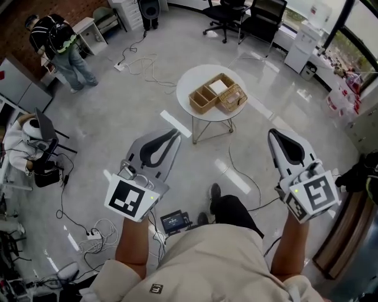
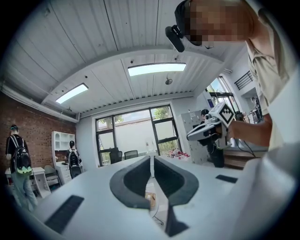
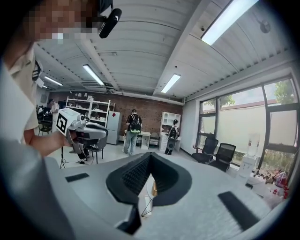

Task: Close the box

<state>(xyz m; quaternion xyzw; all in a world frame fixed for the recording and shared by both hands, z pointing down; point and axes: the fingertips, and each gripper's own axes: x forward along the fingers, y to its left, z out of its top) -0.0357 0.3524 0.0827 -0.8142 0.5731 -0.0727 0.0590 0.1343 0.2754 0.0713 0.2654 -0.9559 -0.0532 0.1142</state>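
– At the far left of the floor [image 1: 106, 135], what do I label first?

– A standing person with a backpack [image 1: 62, 47] beside a white drawer unit [image 1: 91, 32]. Below them is a seated person [image 1: 26, 138]. Cables [image 1: 139, 62] trail across the pale tiles nearby.

– Next to the right?

– The left gripper [image 1: 176, 135] that I run. Its own view shows the two dark pads meeting at their tips with nothing between them, so it is clenched and empty. Its marker cube [image 1: 127, 199] sits at the rear, over the forearm.

– And in the middle?

– The round white table [image 1: 188, 82] on thin metal legs. In the head view it lies above and between my two tools. The box [image 1: 207, 97] stands on it, near the centre of the top. The box is open: its compartments show, one holds a white piece [image 1: 218, 87], and a woven flap [image 1: 234, 99] lies at its right side. Both tools are well apart from it, and neither touches the table or the box.

– Farther right?

– The right gripper [image 1: 273, 134], likewise pressed together on nothing, with its pads touching at the tips. Black office chairs [image 1: 227, 15] stand beyond the table, near the top edge of the head view.
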